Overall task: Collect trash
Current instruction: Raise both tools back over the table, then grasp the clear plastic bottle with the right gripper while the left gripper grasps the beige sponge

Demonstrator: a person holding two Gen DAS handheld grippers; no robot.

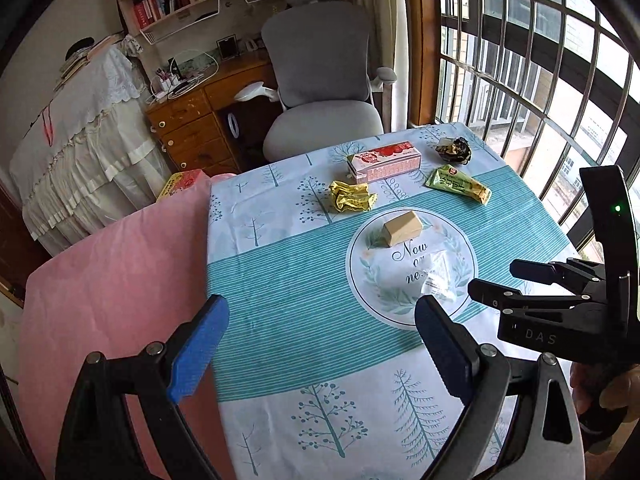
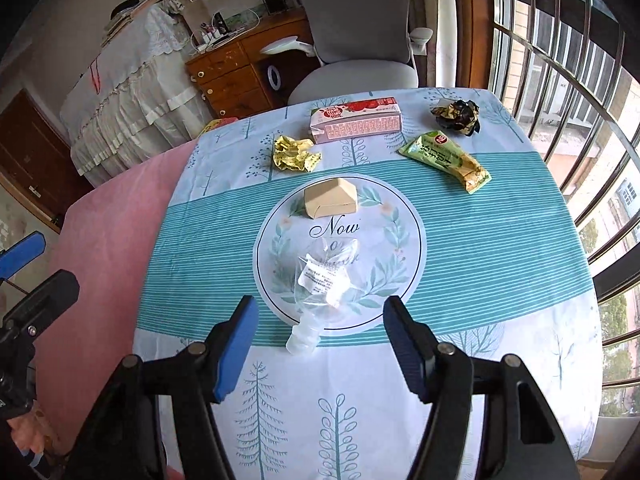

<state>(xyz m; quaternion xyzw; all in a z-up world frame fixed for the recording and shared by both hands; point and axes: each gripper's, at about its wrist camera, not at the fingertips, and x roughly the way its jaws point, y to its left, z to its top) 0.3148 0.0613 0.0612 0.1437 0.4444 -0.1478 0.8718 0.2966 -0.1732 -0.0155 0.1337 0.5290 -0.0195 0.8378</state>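
Clear plastic pouch (image 2: 326, 280), cartons and crumpled wrappers all lie uncollected on the tablecloth (image 2: 500, 240), while left gripper (image 1: 320, 344) and right gripper (image 2: 320, 344) hover wide open, empty.

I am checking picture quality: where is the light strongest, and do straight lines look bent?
Left wrist view: daylight from the barred window is brightest; its bars curve strongly. Right wrist view: the clear plastic pouch shines faintly, and the table edge bows outward.

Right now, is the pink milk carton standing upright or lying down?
Lying down: the pink milk carton rests on a long side on the tablecloth.
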